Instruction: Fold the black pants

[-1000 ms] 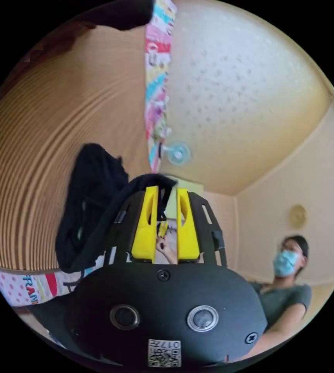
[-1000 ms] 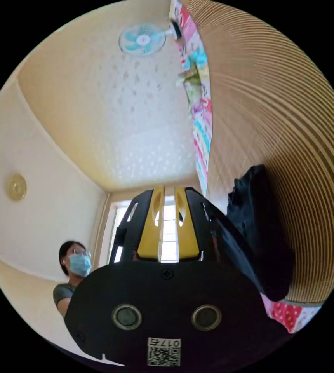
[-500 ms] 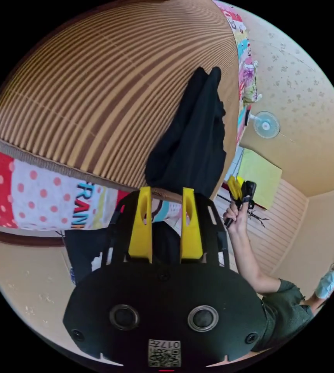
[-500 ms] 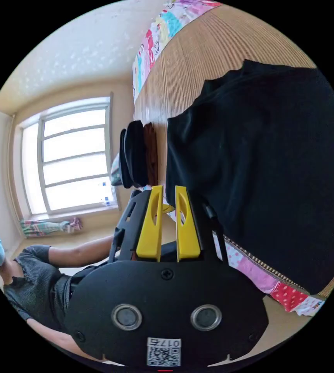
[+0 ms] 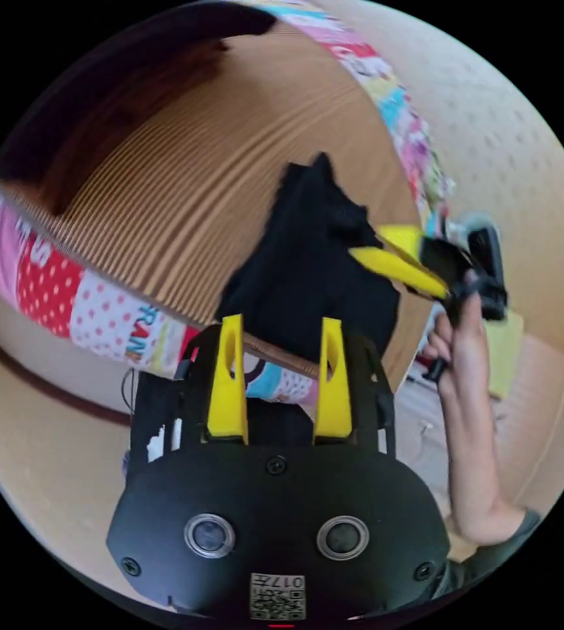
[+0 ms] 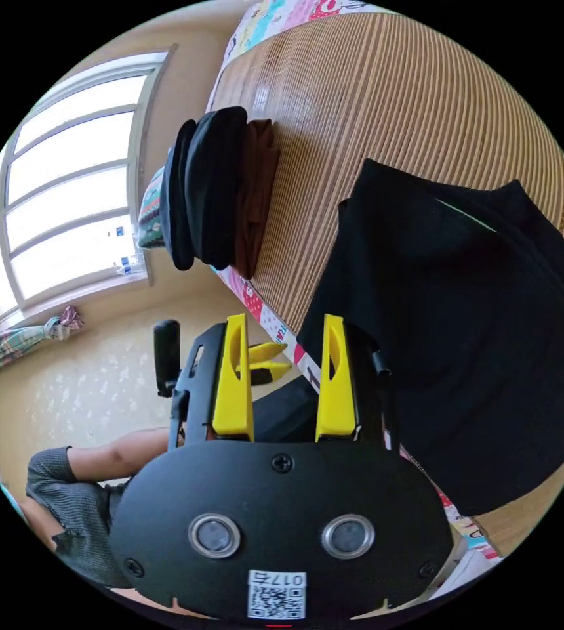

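Pants (image 6: 465, 328) lay bunched on the striped mat (image 6: 426, 98) near its edge — soft, limp cloth, best pinched at the waistband corners. Left gripper (image 5: 281, 374) and right gripper (image 6: 282, 374) had fingers spread, empty.

We see the black pants (image 6: 465, 328) lying folded and flat on the striped mat, hem reaching its patterned edge.

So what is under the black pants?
The black pants lie on a striped woven bamboo mat with a patchwork fabric border. Whatever lies beneath the mat is hidden.
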Demonstrator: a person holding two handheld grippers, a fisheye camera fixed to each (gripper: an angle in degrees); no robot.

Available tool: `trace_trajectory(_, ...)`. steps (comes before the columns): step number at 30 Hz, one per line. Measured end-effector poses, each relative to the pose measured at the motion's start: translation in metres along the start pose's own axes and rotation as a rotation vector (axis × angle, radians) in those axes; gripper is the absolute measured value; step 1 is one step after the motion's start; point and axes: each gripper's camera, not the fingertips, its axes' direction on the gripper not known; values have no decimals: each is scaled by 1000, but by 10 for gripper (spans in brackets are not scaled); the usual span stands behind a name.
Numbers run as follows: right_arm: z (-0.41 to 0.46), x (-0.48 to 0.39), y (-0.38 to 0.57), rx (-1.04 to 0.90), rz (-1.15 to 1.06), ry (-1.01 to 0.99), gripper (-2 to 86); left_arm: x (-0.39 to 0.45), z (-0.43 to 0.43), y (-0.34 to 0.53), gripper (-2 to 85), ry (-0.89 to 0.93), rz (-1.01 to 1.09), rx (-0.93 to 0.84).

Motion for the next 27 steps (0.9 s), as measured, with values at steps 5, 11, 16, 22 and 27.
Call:
trace_trajectory(5,6,36,38,-8,88,2,165,-100,49,-10,153,123,-215,9)
trace_trajectory(11,3,39,50,29,133,-169,173,-108,84,-15,20,327,-75,-4)
trace_trajectory(16,-6,-53,-7,-76,-22,13,200,-27,80,7,7,297,282,-13)
trace_trajectory(22,36,-123,-59,-457,-137,638,69,41,94,48,19,-18,485,55)
trace_trajectory(27,-92,-105,7,-126,-122,318,47,27,81,74,69,135,652,127)
